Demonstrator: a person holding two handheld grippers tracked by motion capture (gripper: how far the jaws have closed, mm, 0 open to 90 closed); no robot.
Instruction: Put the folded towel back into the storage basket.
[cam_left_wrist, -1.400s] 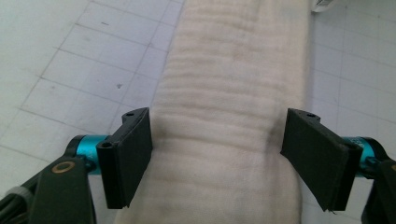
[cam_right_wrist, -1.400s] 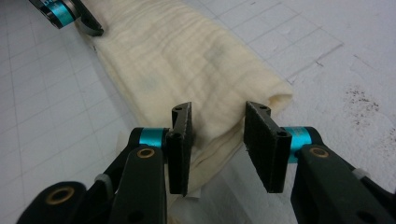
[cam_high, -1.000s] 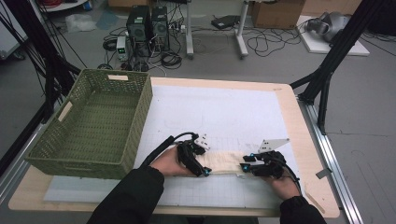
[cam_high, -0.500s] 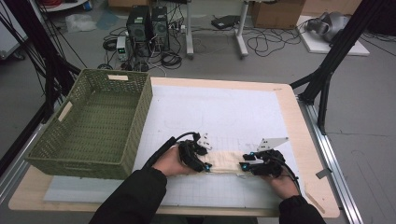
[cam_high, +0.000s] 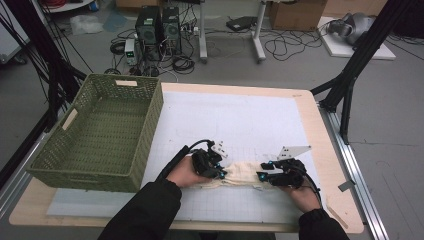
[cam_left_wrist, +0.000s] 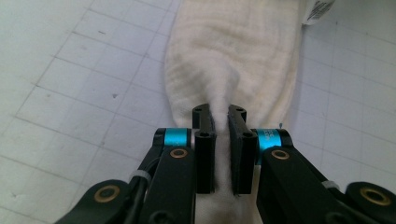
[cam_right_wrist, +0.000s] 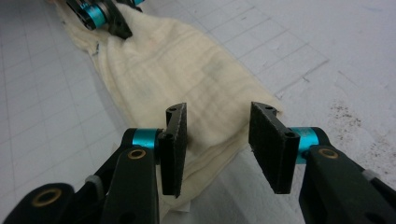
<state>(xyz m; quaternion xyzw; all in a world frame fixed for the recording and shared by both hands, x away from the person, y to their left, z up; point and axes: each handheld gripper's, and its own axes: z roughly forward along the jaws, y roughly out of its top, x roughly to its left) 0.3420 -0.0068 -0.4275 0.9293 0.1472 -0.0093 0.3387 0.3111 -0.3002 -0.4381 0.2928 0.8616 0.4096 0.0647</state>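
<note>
Cloth: a cream towel (cam_high: 243, 174) lies bunched into a long strip on the white grid mat (cam_high: 240, 120), near the table's front edge, stretched between the two grippers.
Cloth, close up: in the left gripper view the towel (cam_left_wrist: 233, 51) runs straight away from the jaws, ribbed and soft, with a small white tag (cam_left_wrist: 317, 10) at its far end.
Left gripper: the left gripper (cam_high: 216, 169) sits at the strip's left end; its jaws have just been closing, and in its own view (cam_left_wrist: 223, 122) they pinch a raised fold of the cloth between the pads, so it is grasping the towel.
Right gripper: the right gripper (cam_high: 263, 176) sits at the strip's right end; in its own view (cam_right_wrist: 218, 140) the jaws stand apart, straddling the near end of the towel (cam_right_wrist: 187, 79). The left pad is close against the cloth's edge and the right pad stands clear of it over bare mat, so it is released, not gripping.
Other gripper, seen far off: the left one's blue-banded jaws (cam_right_wrist: 103, 16) show at the far end of the cloth in the right gripper view.
Hands: the left hand (cam_high: 184, 172) and the right hand (cam_high: 302, 195) come in from the bottom in dark sleeves, each around its gripper.
Basket: a green woven basket (cam_high: 60, 160) stands on the table's left side, well apart from the towel.
Table: a pale wooden table (cam_high: 325, 135) carries the mat.
</note>
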